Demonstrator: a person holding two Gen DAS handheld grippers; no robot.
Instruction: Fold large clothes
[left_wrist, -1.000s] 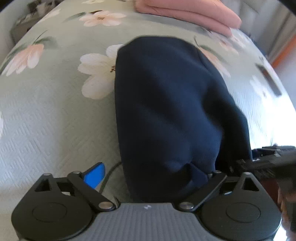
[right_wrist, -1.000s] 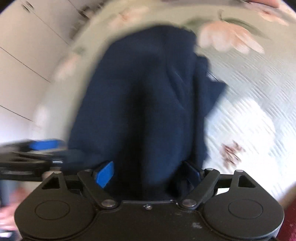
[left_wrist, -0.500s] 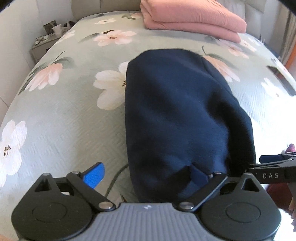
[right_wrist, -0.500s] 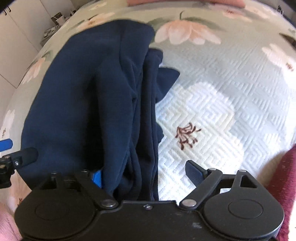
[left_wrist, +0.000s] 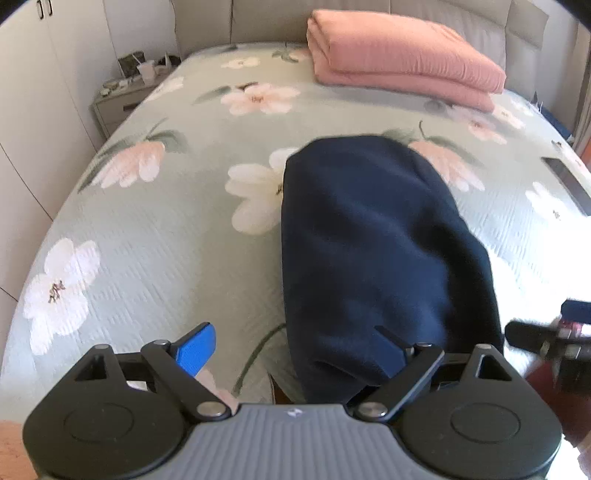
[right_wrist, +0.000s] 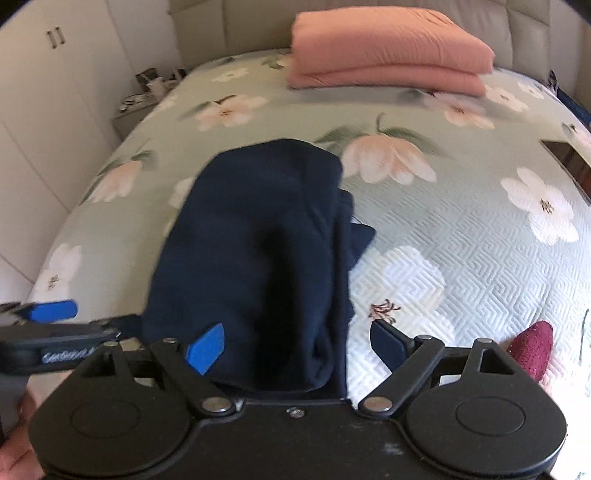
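A dark navy garment (left_wrist: 373, 251) lies folded into a long narrow bundle on the floral bedspread (left_wrist: 155, 229). It also shows in the right wrist view (right_wrist: 258, 258), with loose layers along its right side. My left gripper (left_wrist: 295, 350) is open at the garment's near end, its right finger against the cloth. My right gripper (right_wrist: 295, 343) is open, its jaws standing either side of the garment's near end. Each gripper shows at the edge of the other's view.
A folded pink blanket (left_wrist: 402, 55) lies at the head of the bed. A nightstand (left_wrist: 122, 99) with small items stands at the far left beside white wardrobes. A dark flat phone-like object (left_wrist: 565, 181) lies at the bed's right edge. A maroon cloth (right_wrist: 532, 350) is at near right.
Both grippers have let go of the garment and pulled back toward the foot of the bed. The garment now rests flat on the bedspread. More of the bed is in view.
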